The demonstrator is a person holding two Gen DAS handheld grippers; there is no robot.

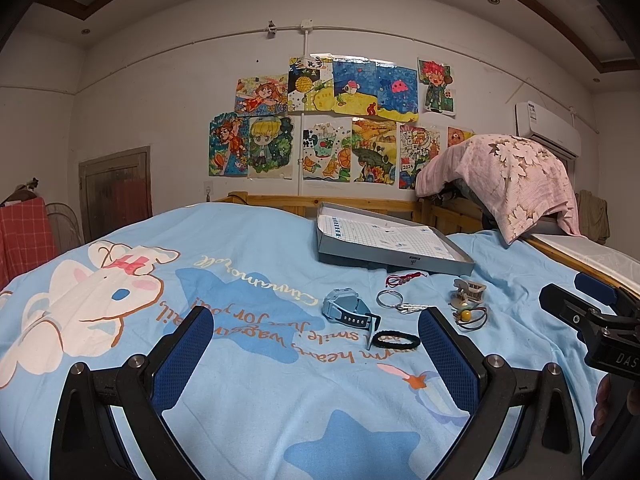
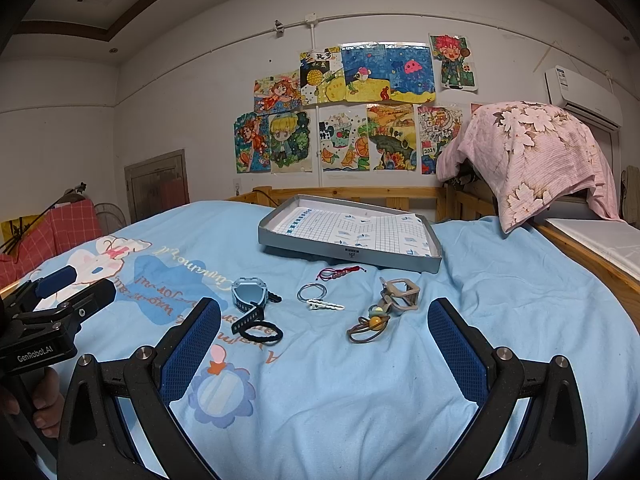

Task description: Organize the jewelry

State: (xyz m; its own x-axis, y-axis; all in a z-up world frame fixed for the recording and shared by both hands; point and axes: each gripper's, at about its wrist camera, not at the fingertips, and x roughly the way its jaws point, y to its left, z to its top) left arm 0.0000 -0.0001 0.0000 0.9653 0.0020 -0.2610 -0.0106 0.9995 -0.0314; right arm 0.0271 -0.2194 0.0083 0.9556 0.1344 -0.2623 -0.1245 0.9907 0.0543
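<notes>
Nothing is picked up yet: both the left gripper (image 1: pixel 316 344) and right gripper (image 2: pixel 324 336) hover with fingers wide and empty. The jewelry lies loose on the bed, near side of the tray (image 2: pixel 434 258). Next likely calls for closing on one piece, perhaps the watch (image 2: pixel 248 292), and carrying it far to the tray.

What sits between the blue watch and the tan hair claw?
In the right wrist view, a silver ring with a white clip lies between the watch and the hair claw.

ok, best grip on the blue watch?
Pinch the watch across its strap, the loose tail lying flat toward the camera, coming from above. The case sits tilted on its side and looks bulky, and the black band crowds the strap's end, so grip mid-strap.
</notes>
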